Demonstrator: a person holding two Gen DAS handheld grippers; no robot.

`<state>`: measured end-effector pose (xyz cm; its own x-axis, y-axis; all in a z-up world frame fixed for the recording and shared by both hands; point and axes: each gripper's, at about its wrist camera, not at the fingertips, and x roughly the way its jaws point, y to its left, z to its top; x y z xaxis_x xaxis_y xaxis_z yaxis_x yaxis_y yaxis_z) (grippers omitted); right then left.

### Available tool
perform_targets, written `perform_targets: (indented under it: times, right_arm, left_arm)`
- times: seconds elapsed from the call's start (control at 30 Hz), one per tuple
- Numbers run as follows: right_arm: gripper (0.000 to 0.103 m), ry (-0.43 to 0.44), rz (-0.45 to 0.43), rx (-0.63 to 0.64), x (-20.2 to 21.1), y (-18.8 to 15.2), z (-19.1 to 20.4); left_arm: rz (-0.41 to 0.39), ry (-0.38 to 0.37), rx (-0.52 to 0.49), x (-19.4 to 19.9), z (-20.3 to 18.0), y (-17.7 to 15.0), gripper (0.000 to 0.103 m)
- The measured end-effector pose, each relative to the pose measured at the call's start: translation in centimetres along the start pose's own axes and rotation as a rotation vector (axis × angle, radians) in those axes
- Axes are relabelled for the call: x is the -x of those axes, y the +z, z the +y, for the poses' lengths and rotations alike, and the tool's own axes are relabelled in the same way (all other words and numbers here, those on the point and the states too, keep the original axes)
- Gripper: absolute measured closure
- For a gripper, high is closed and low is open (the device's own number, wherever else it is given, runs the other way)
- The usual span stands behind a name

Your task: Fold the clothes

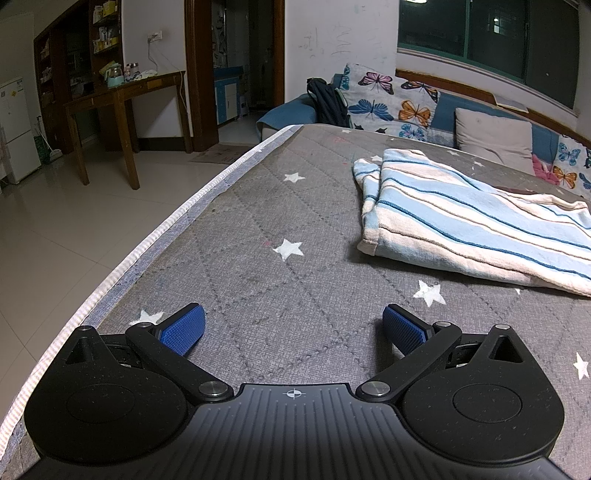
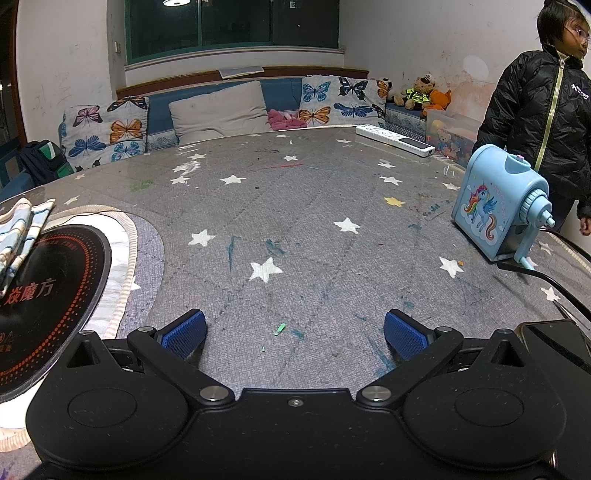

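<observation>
We are losing the striped garment (image 1: pixel 480 221) past the right edge of the left wrist view, and only a corner (image 2: pixel 16 236) is showing at the right wrist view's left edge, covering part of a black round cooktop (image 2: pixel 48 295), itself cropped. The person in the black jacket (image 2: pixel 543 122) is running off the right edge.

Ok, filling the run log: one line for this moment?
left tool: open, empty | right tool: open, empty | blue-and-white striped cloth: folded, untouched

dim indoor light | ceiling lamp (image 2: pixel 175 2) mirrored in dark window | fisheye-bent edges | sharp focus
</observation>
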<state>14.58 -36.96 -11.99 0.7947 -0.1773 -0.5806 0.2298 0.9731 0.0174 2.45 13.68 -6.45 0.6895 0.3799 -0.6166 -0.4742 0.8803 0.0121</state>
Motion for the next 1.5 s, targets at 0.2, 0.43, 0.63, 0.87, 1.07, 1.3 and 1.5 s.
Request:
perform_targets:
  times: [0.2, 0.43, 0.63, 0.87, 1.07, 1.3, 1.5]
  right_arm:
    - [0.000, 0.000, 0.000, 0.000, -0.04, 0.02, 0.00]
    - [0.000, 0.000, 0.000, 0.000, -0.08, 0.04, 0.02]
    - [0.000, 0.000, 0.000, 0.000, -0.01, 0.02, 0.04]
    - [0.000, -0.001, 0.000, 0.001, 0.11, 0.01, -0.10]
    - [0.000, 0.000, 0.000, 0.000, 0.16, -0.02, -0.10]
    - [0.000, 0.000, 0.000, -0.001, 0.18, -0.02, -0.12]
    - [0.000, 0.000, 0.000, -0.001, 0.16, -0.02, -0.11]
  left_arm:
    - [0.000, 0.000, 0.000, 0.00, 0.01, -0.01, 0.000]
    - [0.000, 0.000, 0.000, -0.01, 0.01, -0.01, 0.000]
    - [0.000, 0.000, 0.000, -0.02, 0.02, -0.01, 0.000]
    - [0.000, 0.000, 0.000, 0.00, 0.02, -0.02, 0.000]
    - [0.000, 0.000, 0.000, 0.01, 0.03, -0.02, 0.000]
    - [0.000, 0.000, 0.000, -0.01, 0.01, -0.01, 0.000]
    - [-0.001, -0.002, 0.002, 0.02, 0.05, -0.02, 0.000]
